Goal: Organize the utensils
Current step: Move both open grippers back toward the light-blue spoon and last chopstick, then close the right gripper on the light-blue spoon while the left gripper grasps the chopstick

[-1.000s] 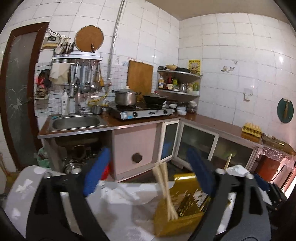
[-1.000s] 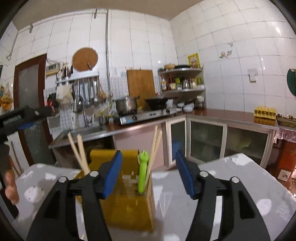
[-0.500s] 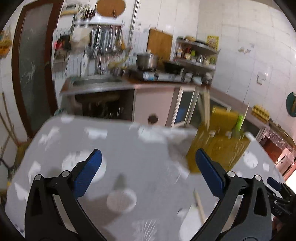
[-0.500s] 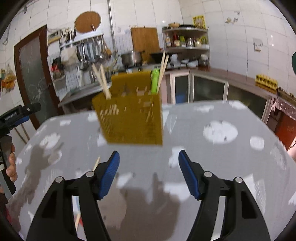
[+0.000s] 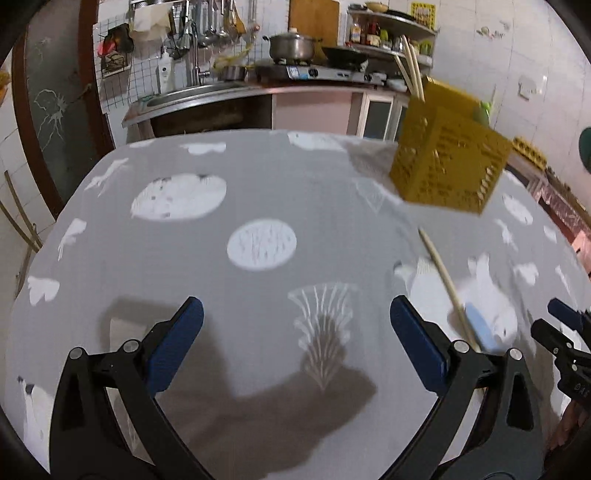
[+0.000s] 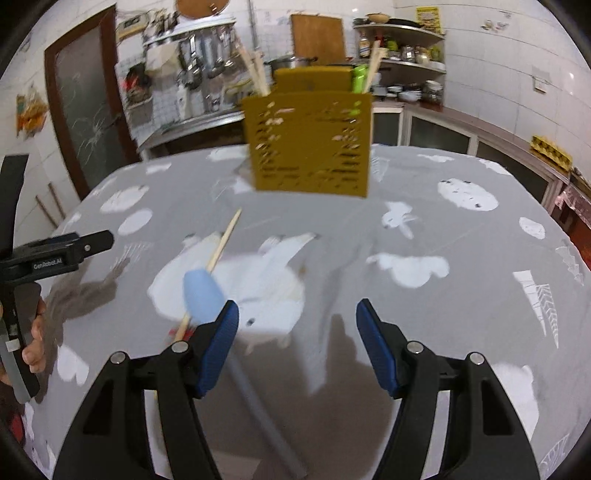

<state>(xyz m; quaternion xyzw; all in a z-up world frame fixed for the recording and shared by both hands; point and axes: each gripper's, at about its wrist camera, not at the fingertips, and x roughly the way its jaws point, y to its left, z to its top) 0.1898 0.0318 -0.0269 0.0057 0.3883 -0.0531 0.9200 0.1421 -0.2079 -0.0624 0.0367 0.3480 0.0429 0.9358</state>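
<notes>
Yellow utensil holder (image 6: 310, 144): matt perforated plastic, holding pale wood chopsticks (image 6: 258, 72) and a glossy green plastic handle (image 6: 357, 79). Tablecloth (image 6: 424, 221) under it: soft matt grey cloth, white print. In front of the holder, a loose chopstick (image 6: 223, 242) of bare light wood, and a spatula (image 6: 203, 293) with a smooth matt pale-blue head, rubbery look. Right gripper (image 6: 297, 334): matt black plastic arms, ribbed blue pads, shiny metal pivots. Left gripper (image 5: 295, 347): same. Behind the holder: glossy white wall tiles (image 6: 498, 48), steel pot (image 5: 291, 46), wooden board (image 6: 317, 35).
</notes>
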